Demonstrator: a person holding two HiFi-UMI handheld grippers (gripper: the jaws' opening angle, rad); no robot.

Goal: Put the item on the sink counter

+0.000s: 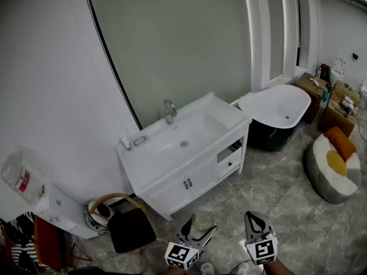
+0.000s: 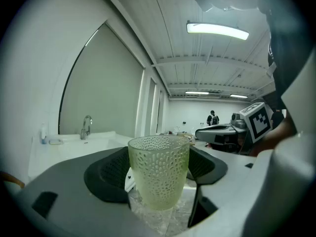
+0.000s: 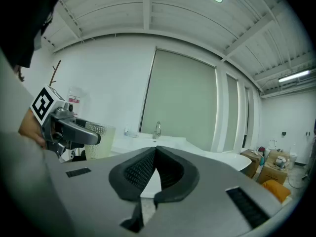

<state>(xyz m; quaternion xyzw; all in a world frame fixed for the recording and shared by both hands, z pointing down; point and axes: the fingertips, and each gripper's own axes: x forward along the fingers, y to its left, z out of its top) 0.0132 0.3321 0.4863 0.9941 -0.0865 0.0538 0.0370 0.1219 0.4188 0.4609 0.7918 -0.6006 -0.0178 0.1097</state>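
Observation:
A pale green dimpled glass cup [image 2: 159, 174] stands upright between the pads of my left gripper [image 2: 158, 171], which is shut on it. In the head view the cup [image 1: 202, 223] hangs above the floor in my left gripper [image 1: 196, 232], in front of the white sink counter [image 1: 150, 168]. My right gripper [image 1: 256, 227] is beside it, shut and empty. Its dark pads [image 3: 143, 169] meet at their tips in the right gripper view. That view also shows the held cup [image 3: 101, 141] at the left. The counter [image 2: 74, 144] carries a chrome faucet [image 1: 169, 111].
A white bathtub [image 1: 275, 109] stands right of the counter, with cardboard boxes [image 1: 338, 109] behind it and a grey pouf with orange cushions [image 1: 332, 166] on the floor. A dark stool [image 1: 131, 231] and a basket [image 1: 103, 209] sit left of the cabinet.

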